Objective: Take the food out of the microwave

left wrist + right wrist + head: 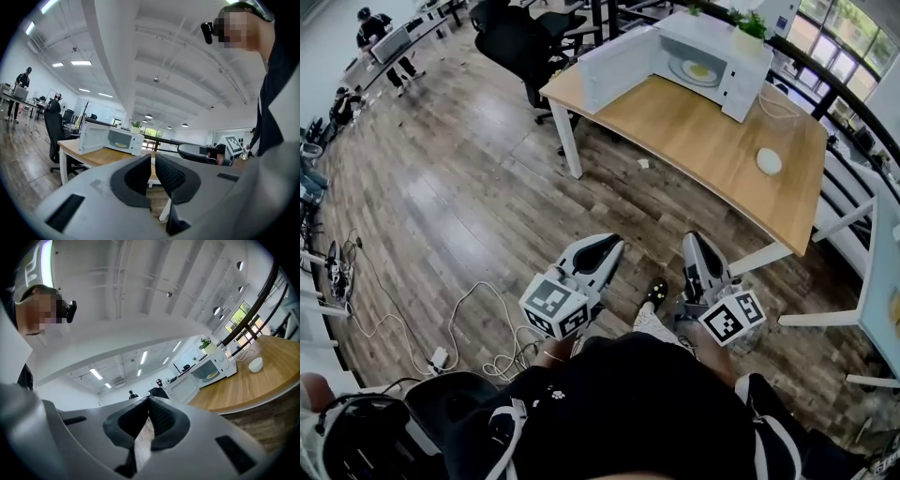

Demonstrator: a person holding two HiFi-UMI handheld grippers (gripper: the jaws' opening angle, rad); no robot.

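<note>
left gripper [607, 244]: jaws closed, pads meeting at the tips, nothing between them. Held low in front of the person, pointing roughly level toward the table.
right gripper [694, 242]: jaws together as well, empty. It sits just beside the left one at about the same height.
microwave [712, 58]: white, at the far end of the wooden table [703, 141]. Its door [617, 67] is swung wide open to the left.
food [697, 69]: yellow, on a pale plate [684, 73] inside the microwave cavity. Both grippers are well apart from it, with open floor and most of the tabletop between.
white round object [769, 161]: lies on the tabletop near the right edge, clear of the microwave.
plant [751, 25]: green leaves in a pale pot at the microwave's top right corner. On it or behind it, can't tell.
office chair [520, 42]: black, by the table's far left corner.
floor [469, 187]: wood planks, with white cables [459, 323] looped on it to the person's left.
background: a person [380, 33] stands at a desk in the far left corner.
</note>
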